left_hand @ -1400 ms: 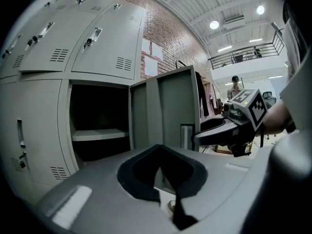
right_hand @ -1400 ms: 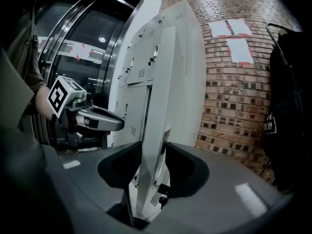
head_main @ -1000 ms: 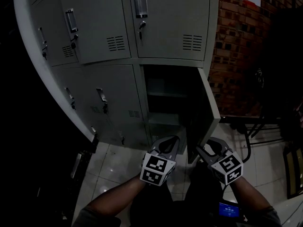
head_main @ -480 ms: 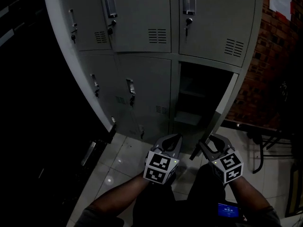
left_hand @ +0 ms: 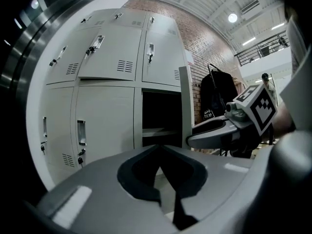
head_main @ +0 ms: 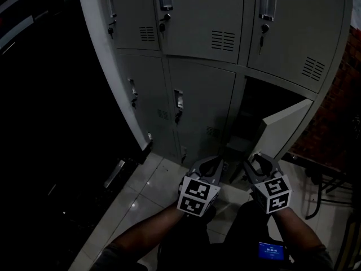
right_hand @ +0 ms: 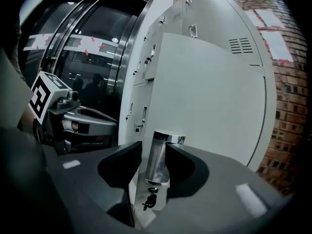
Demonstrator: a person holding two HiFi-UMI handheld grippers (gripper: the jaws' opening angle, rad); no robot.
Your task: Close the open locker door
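The open locker door [head_main: 284, 126] hangs ajar at the bottom right of the grey locker bank, beside its dark compartment [head_main: 252, 109]. My right gripper [head_main: 260, 157] is at the door's free edge. In the right gripper view its jaws are closing round the door's chrome handle [right_hand: 159, 165], which stands between them with a thin gap still showing on the left; the key [right_hand: 149, 201] hangs below. The door face [right_hand: 209, 91] fills that view. My left gripper [head_main: 215, 161] hovers just left of it, shut and holding nothing. The left gripper view faces the open compartment [left_hand: 158, 112].
The other locker doors [head_main: 203, 109] are closed, with handles and keys. Pale floor tiles [head_main: 144, 188] lie below. A brick wall [head_main: 338, 123] and dark metal frames [head_main: 318, 179] stand to the right, dark glass panels to the left. A black bag [left_hand: 218, 97] hangs beyond the lockers.
The head view has swung, so the lockers now sit further right and tilted. Both grippers have moved up towards the open door, and the right one now reaches its edge.
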